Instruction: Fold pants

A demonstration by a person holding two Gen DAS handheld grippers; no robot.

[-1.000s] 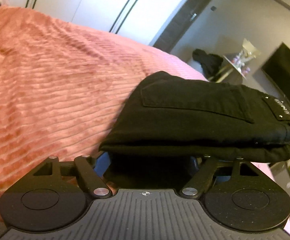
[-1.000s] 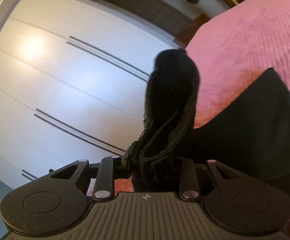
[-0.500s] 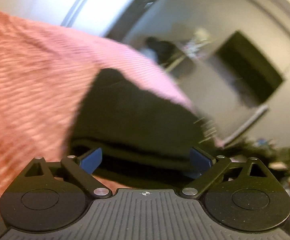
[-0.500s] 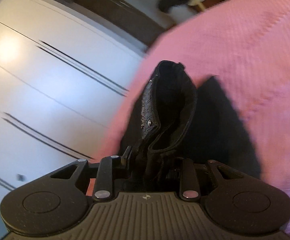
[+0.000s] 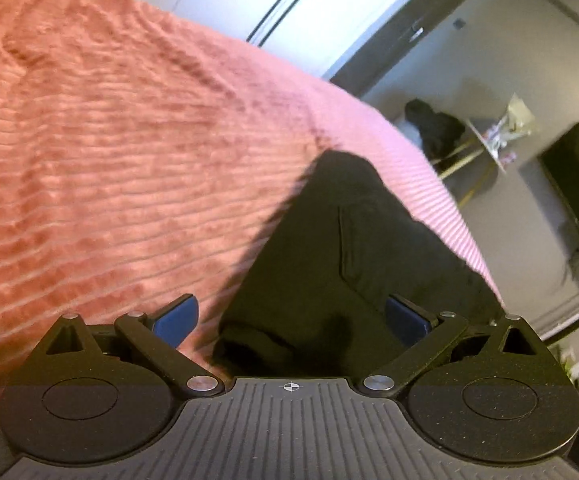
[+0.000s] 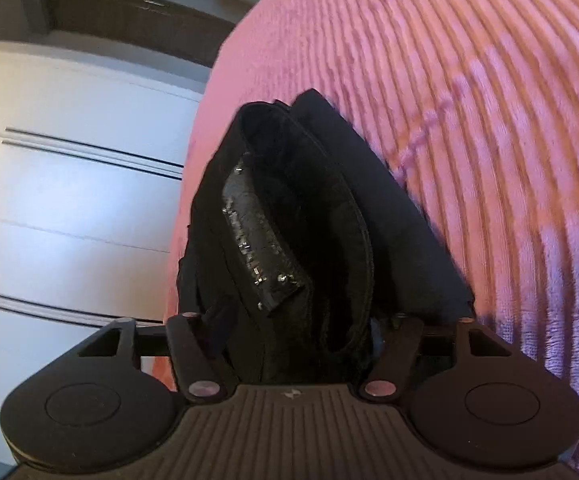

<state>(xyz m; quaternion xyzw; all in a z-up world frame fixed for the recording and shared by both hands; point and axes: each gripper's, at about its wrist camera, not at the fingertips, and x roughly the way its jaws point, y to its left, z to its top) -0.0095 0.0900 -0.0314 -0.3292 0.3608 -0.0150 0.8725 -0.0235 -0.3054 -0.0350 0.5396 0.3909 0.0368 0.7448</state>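
The folded black pants [image 5: 353, 264] are found on the pink ribbed bedspread [image 5: 109, 168], long axis running away from the left gripper [image 5: 291, 312], whose jaws stand wide apart, touching nothing. The right gripper [image 6: 293, 332] is opening, with the waistband bundle [image 6: 289, 216] between its jaws. White wardrobe doors [image 6: 69, 184] stand beyond.
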